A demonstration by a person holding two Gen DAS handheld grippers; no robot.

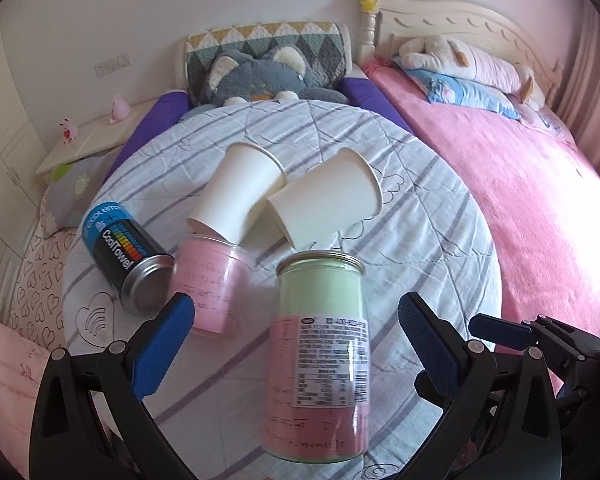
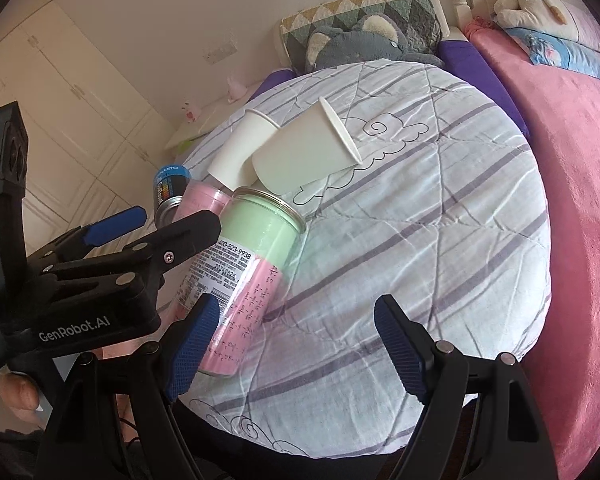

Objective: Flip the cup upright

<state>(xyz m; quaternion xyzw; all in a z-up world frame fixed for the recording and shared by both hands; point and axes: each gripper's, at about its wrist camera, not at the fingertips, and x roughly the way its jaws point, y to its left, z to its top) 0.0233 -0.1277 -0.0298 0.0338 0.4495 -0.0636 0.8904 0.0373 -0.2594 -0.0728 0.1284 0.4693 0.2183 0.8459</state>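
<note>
Two white paper cups lie on their sides on a round cushion with a striped cover (image 1: 420,240). The left paper cup (image 1: 236,192) and the right paper cup (image 1: 324,200) touch; both also show in the right wrist view, the left one (image 2: 244,144) and the right one (image 2: 308,152). A green-and-pink jar (image 1: 320,356) lies between my left gripper's (image 1: 296,344) open fingers, not gripped. It shows in the right wrist view (image 2: 244,276) too. My right gripper (image 2: 296,348) is open and empty, right of the jar. A pink tub (image 1: 208,284) lies behind.
A blue and black CoolTowel can (image 1: 124,252) lies at the cushion's left. A grey plush toy (image 1: 260,76) and a patterned pillow sit behind. A pink bed (image 1: 520,184) is to the right, a small nightstand (image 1: 88,136) to the left.
</note>
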